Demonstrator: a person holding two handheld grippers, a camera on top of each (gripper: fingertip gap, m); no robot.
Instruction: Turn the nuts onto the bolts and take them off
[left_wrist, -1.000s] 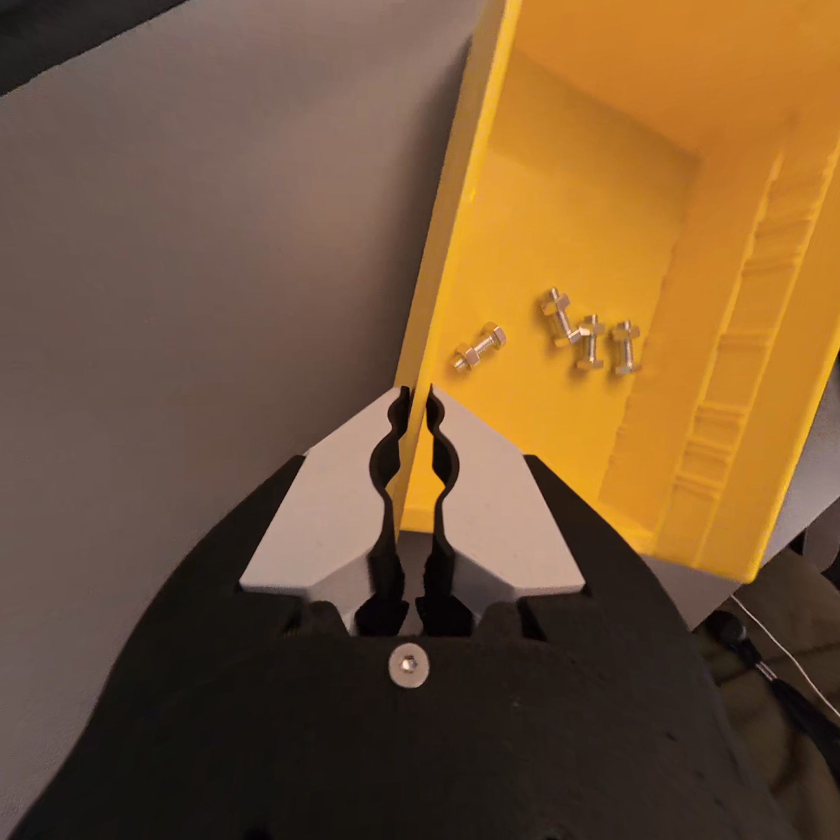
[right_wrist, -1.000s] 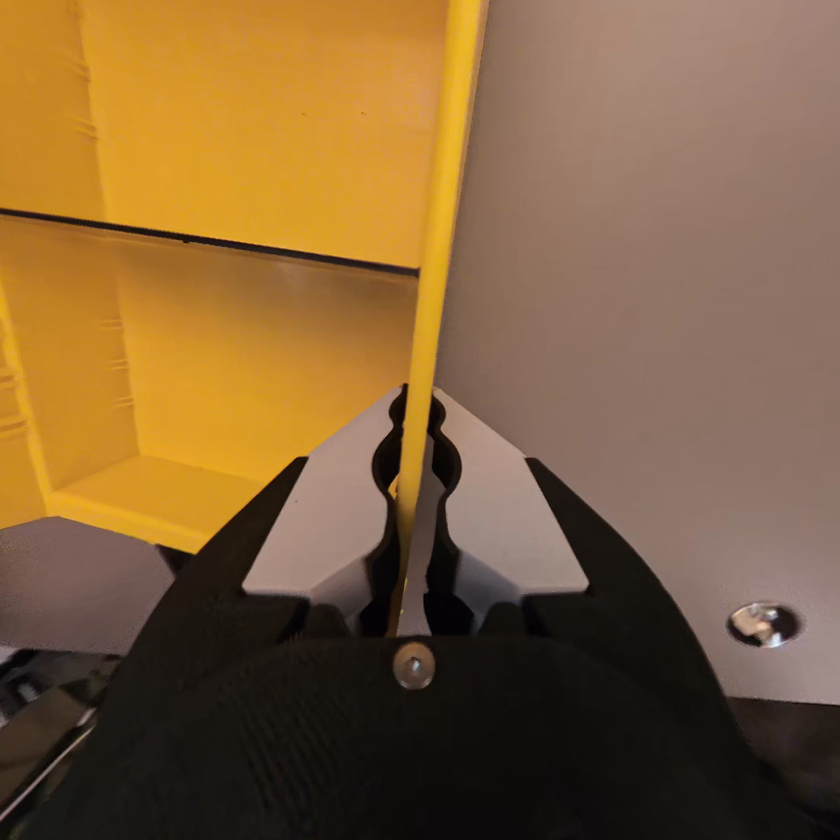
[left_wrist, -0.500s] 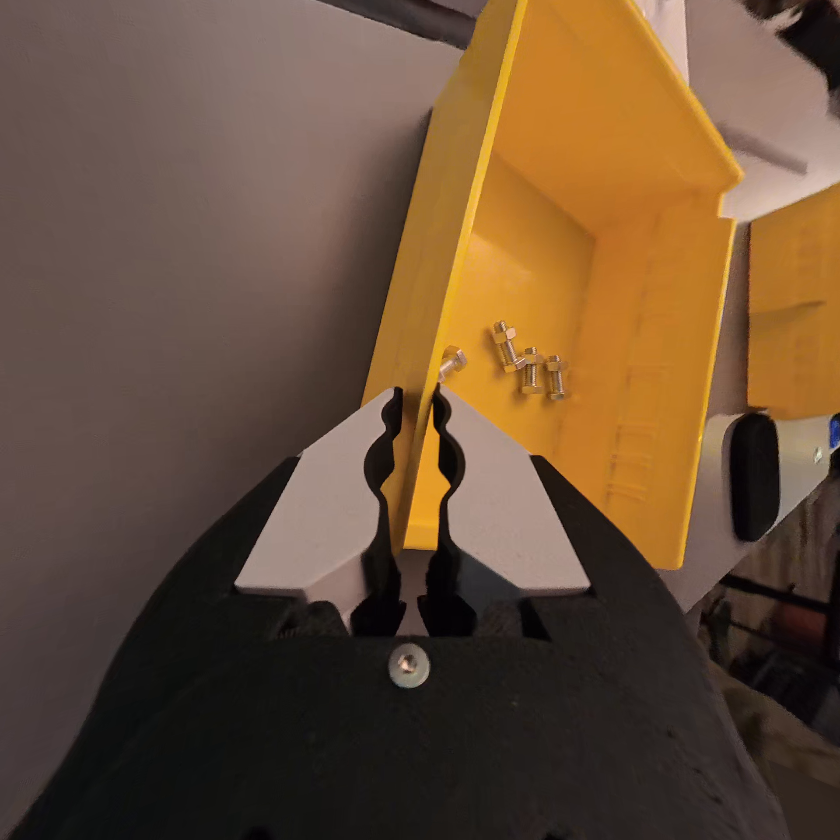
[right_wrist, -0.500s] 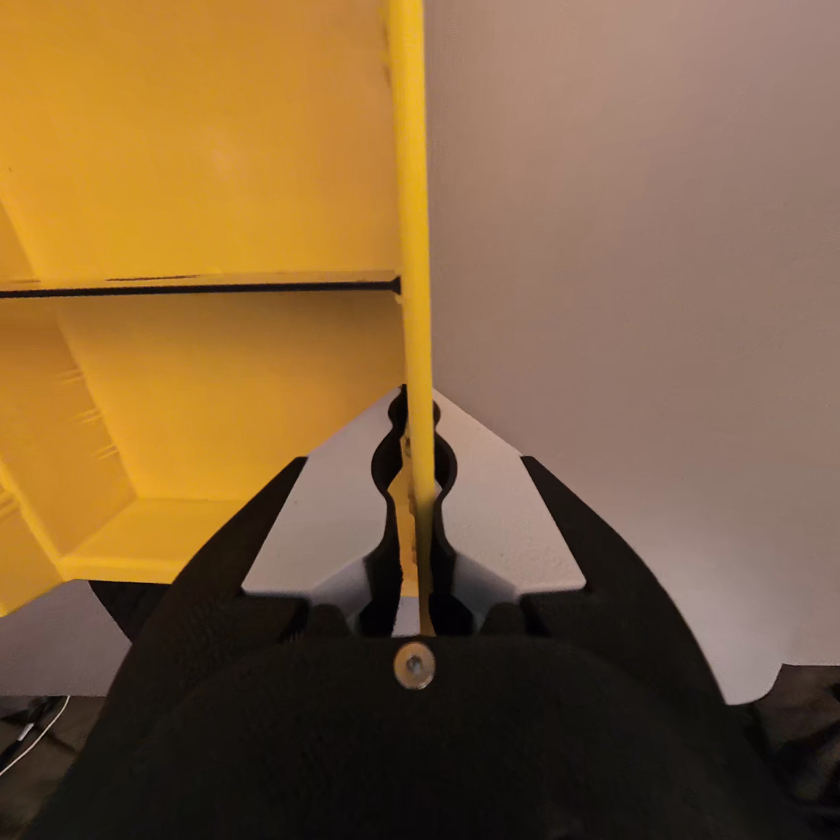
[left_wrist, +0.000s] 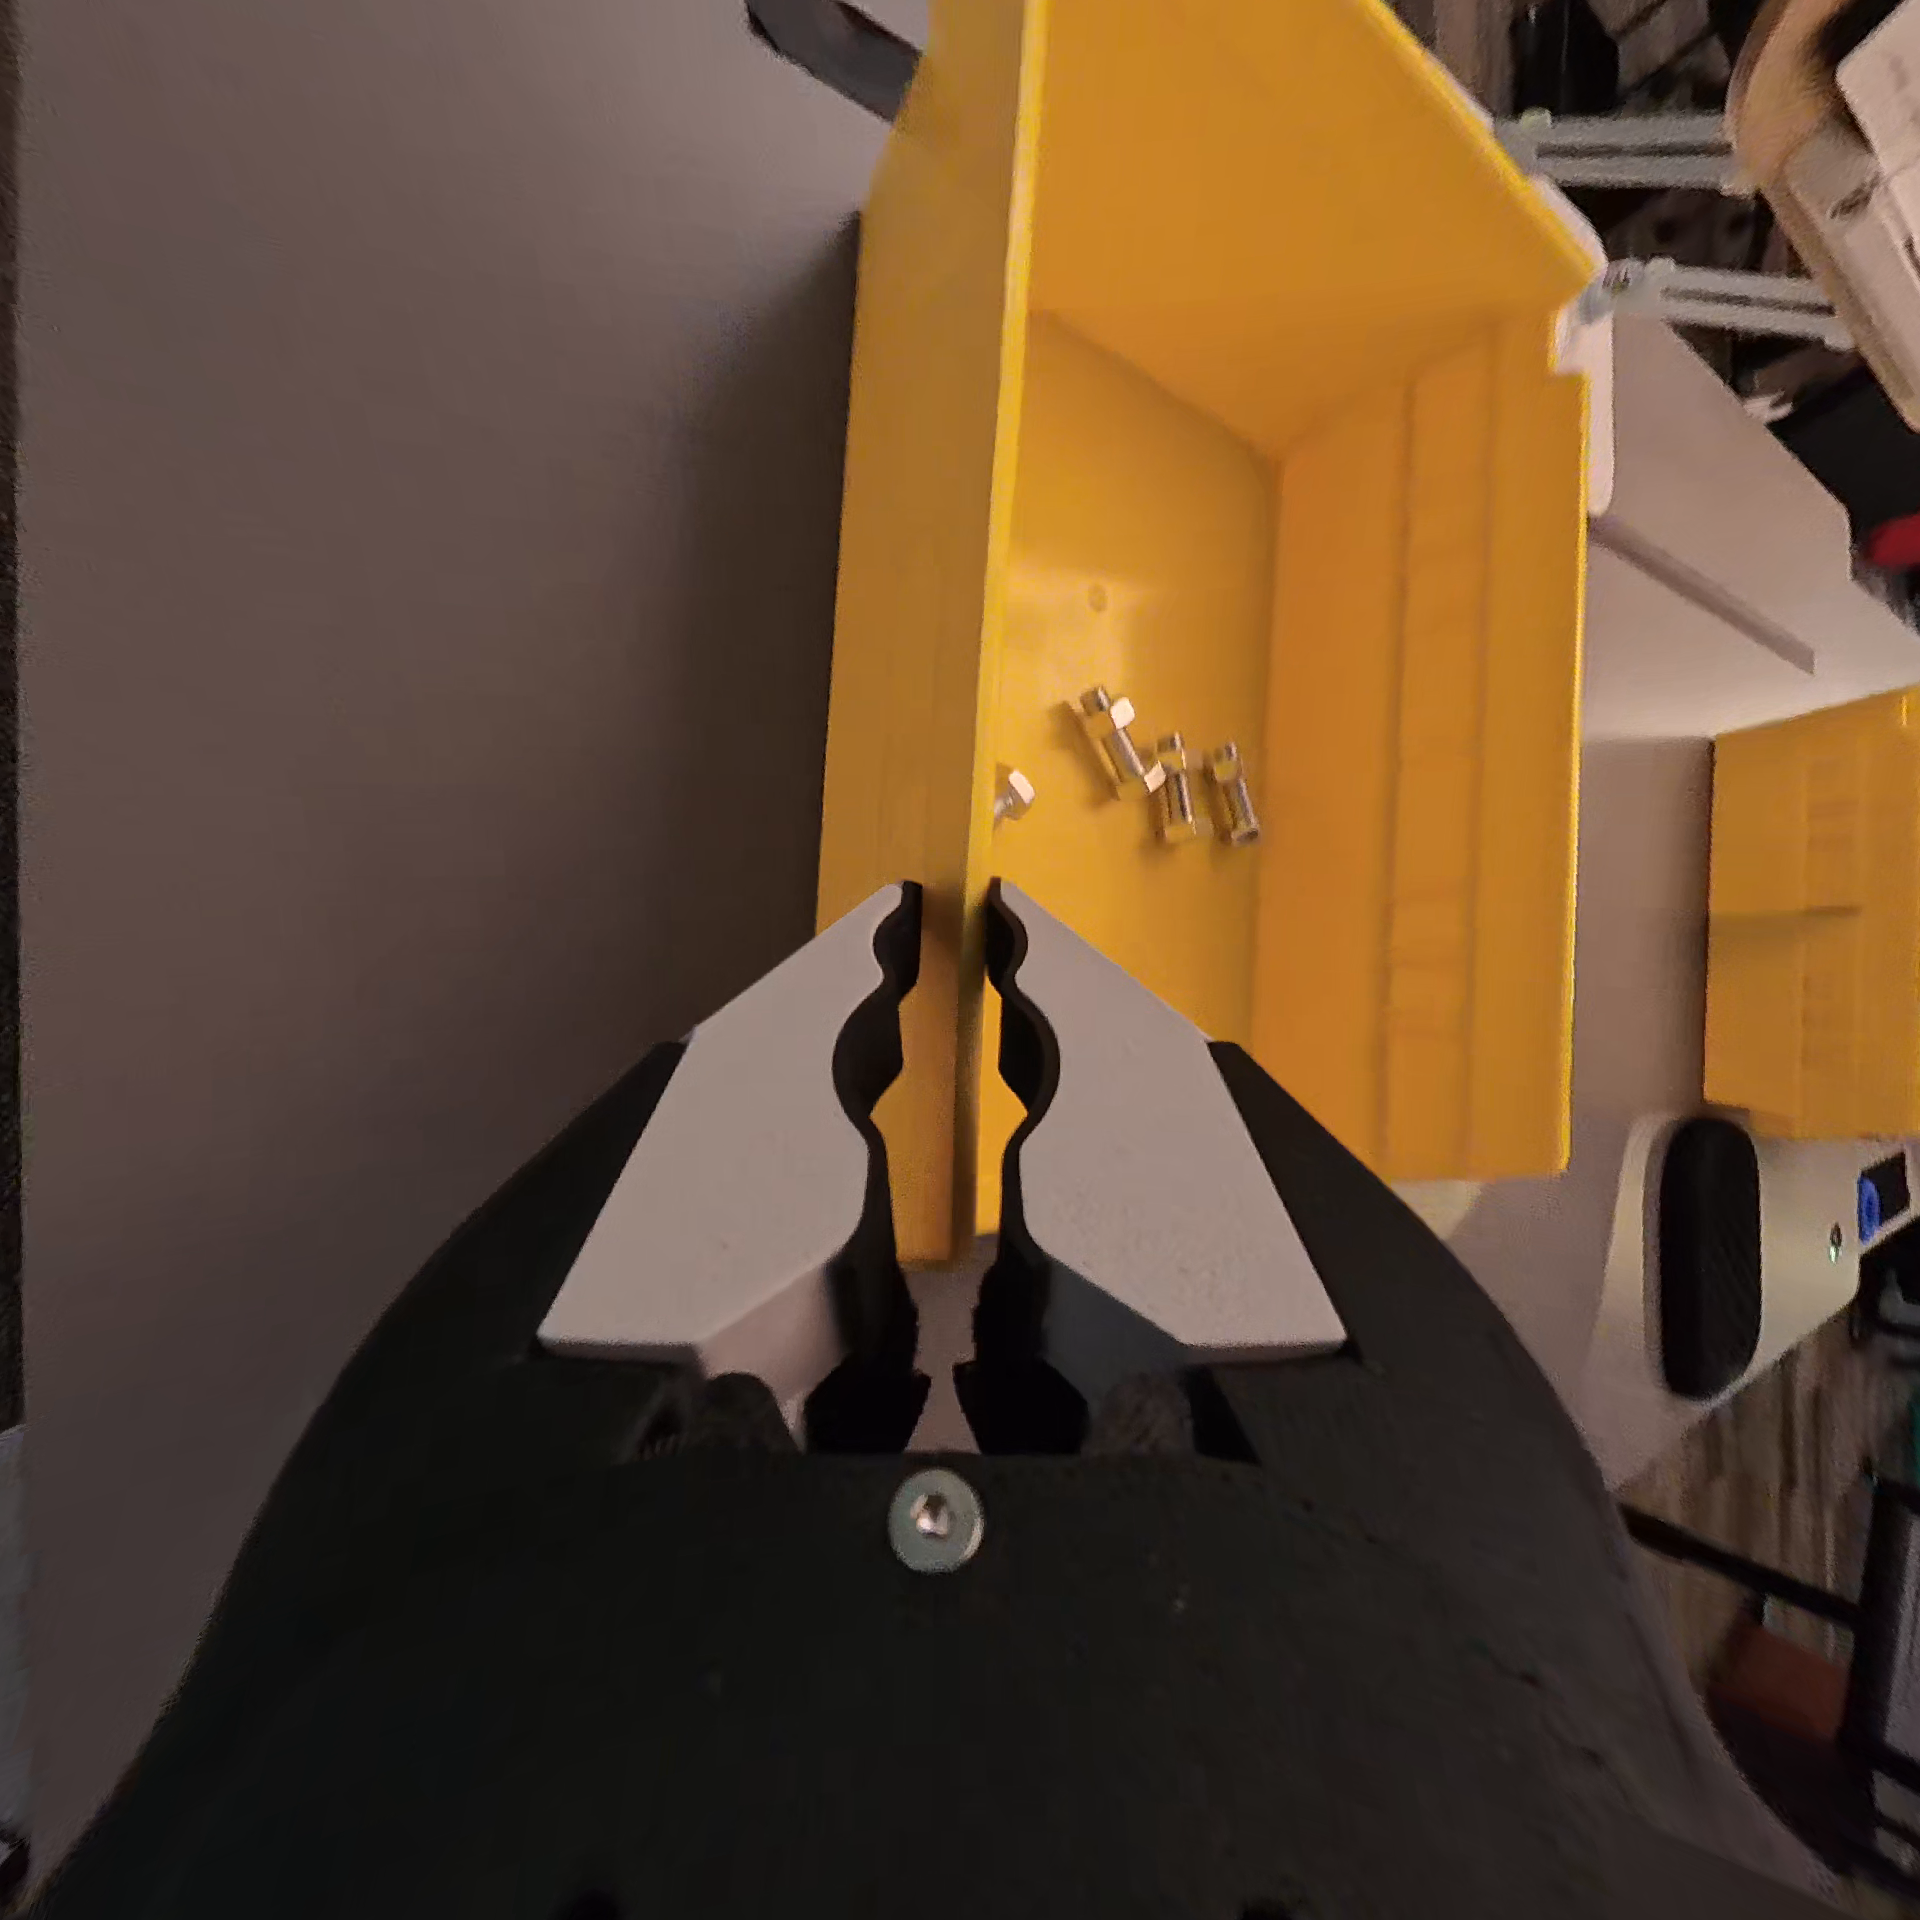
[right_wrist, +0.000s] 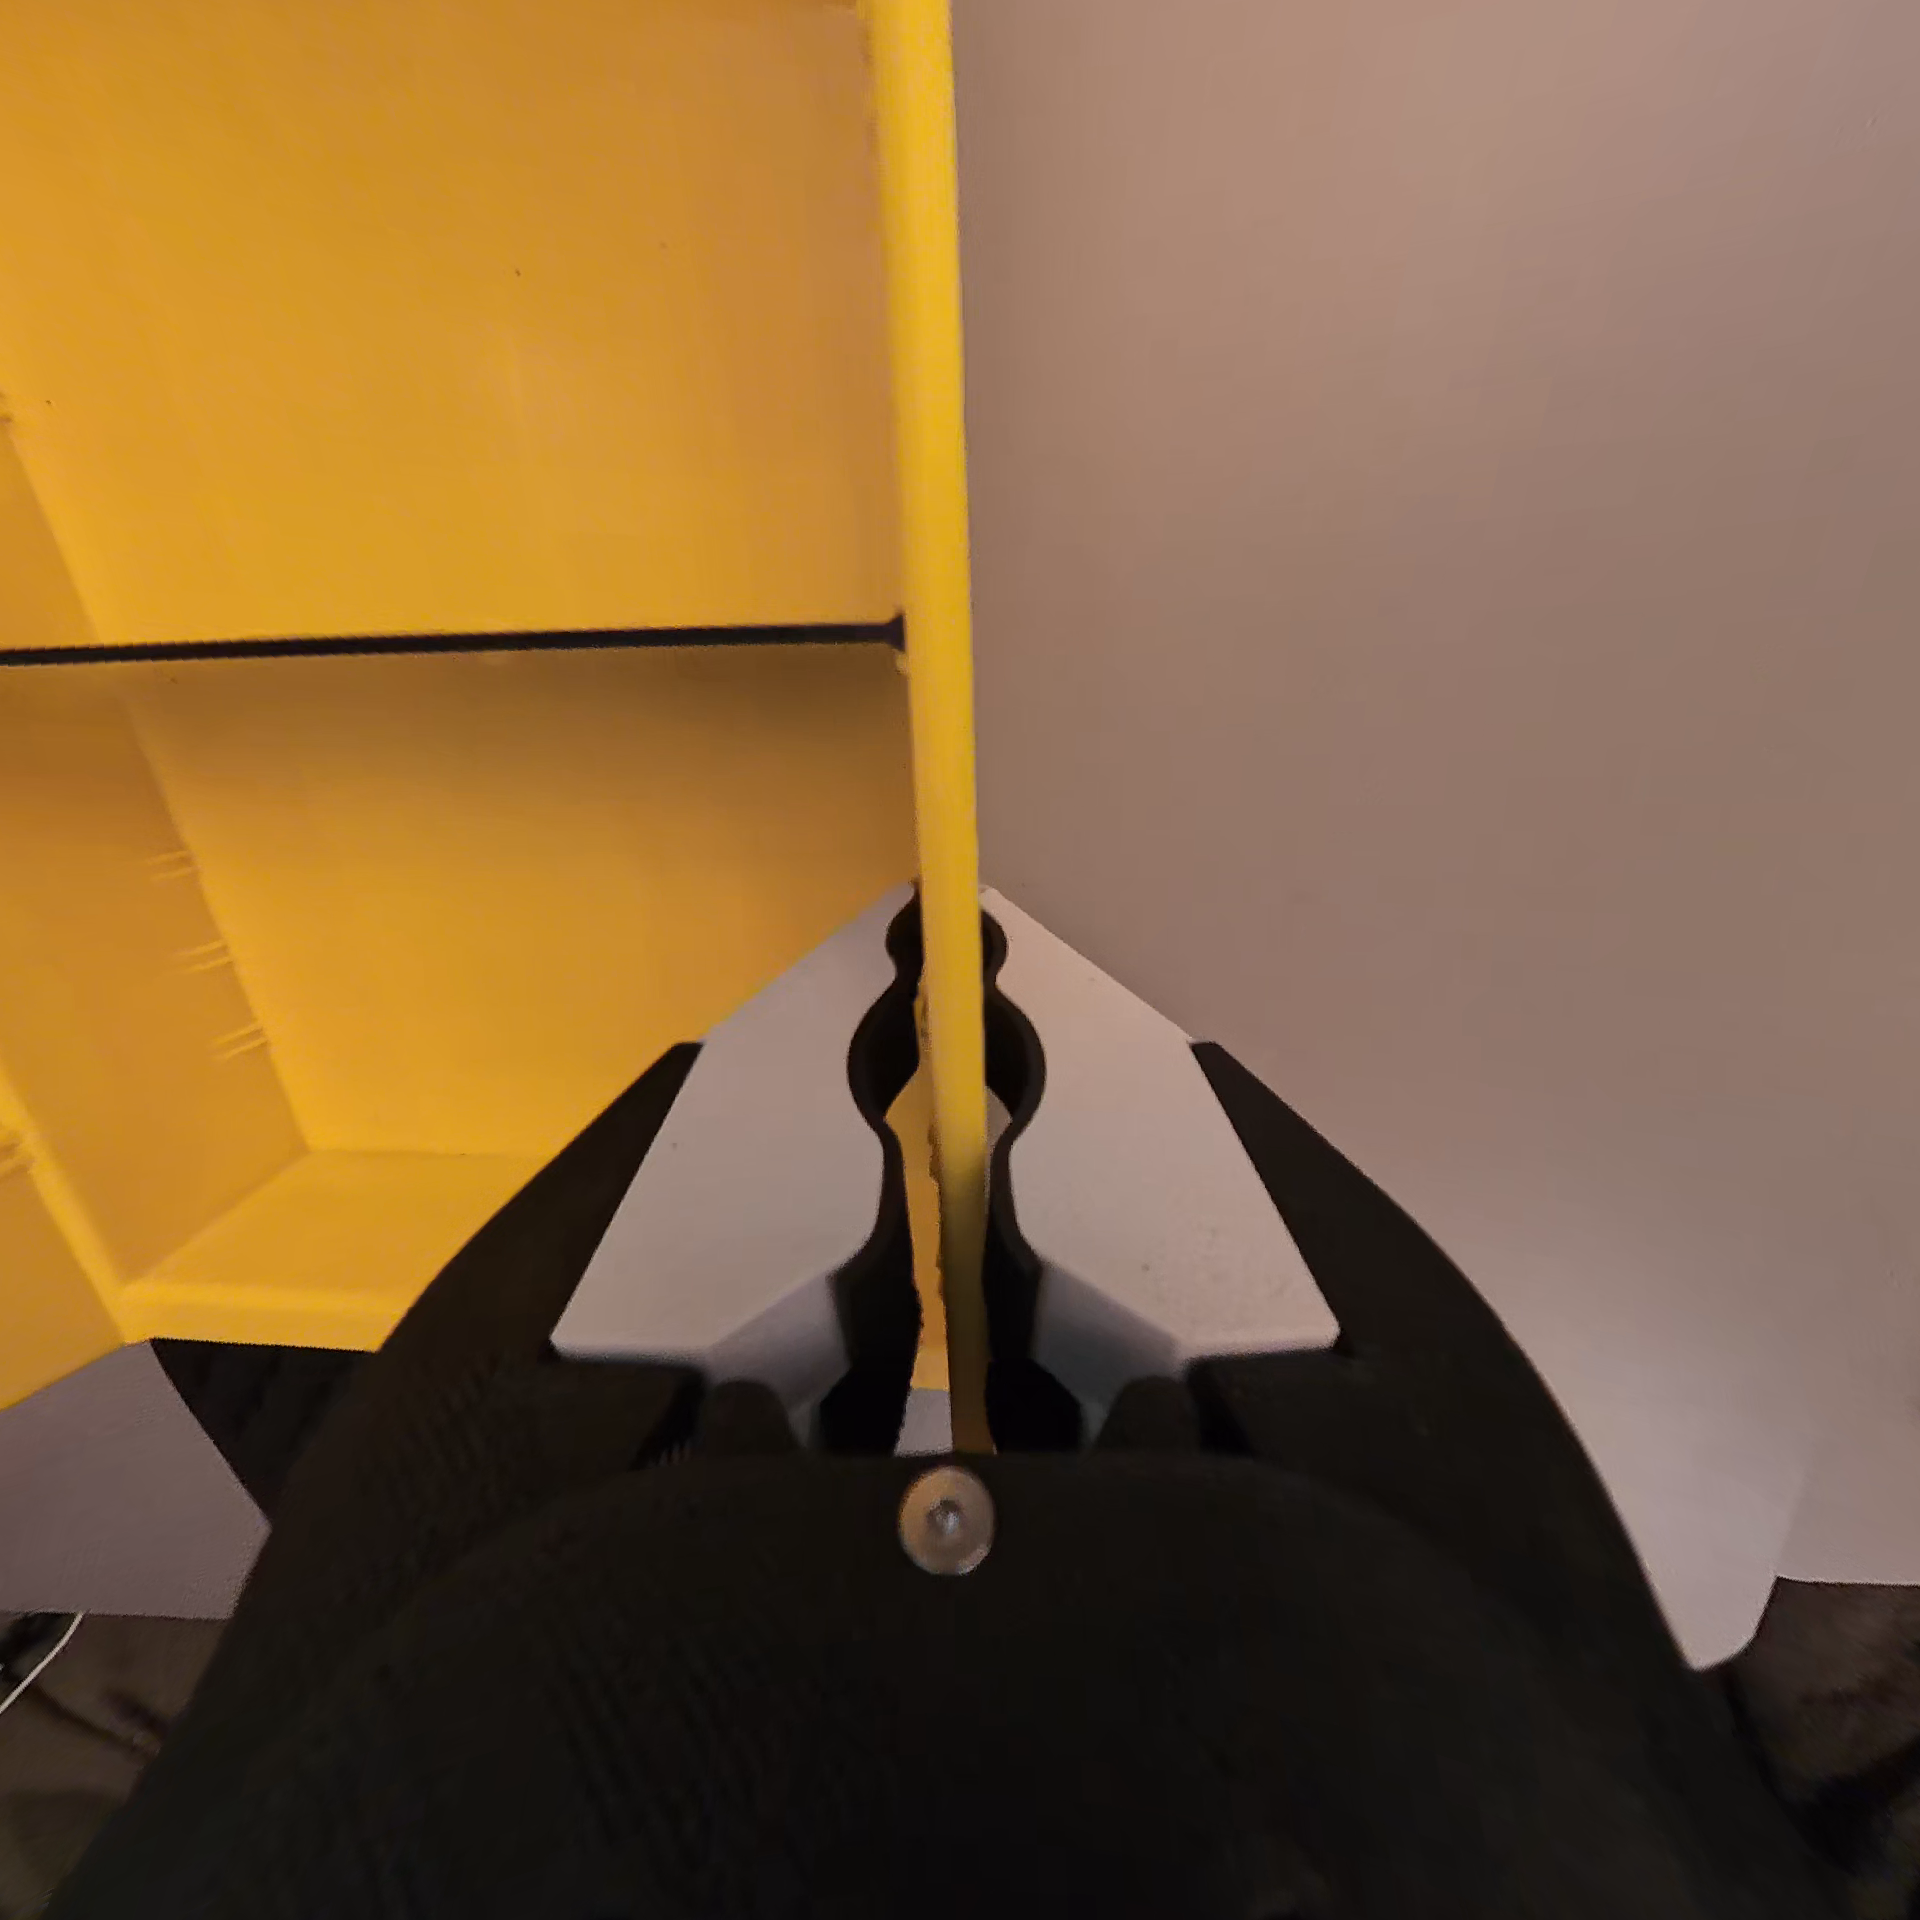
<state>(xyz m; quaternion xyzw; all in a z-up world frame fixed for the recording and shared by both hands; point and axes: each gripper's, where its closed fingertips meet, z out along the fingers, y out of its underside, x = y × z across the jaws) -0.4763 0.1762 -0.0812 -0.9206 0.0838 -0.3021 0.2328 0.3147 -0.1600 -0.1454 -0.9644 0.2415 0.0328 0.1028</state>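
Bolts (left_wrist: 1158, 779) inside yellow bin (left_wrist: 1143, 260), beyond left gripper (left_wrist: 954, 894) clamping wall.

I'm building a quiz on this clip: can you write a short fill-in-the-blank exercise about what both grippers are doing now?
1. The left gripper is shut on a side wall of the ____ bin.
2. Inside that bin lie small metal ____ with nuts on them.
3. The right gripper is ____ on a thin yellow wall.

Missing words: yellow; bolts; shut
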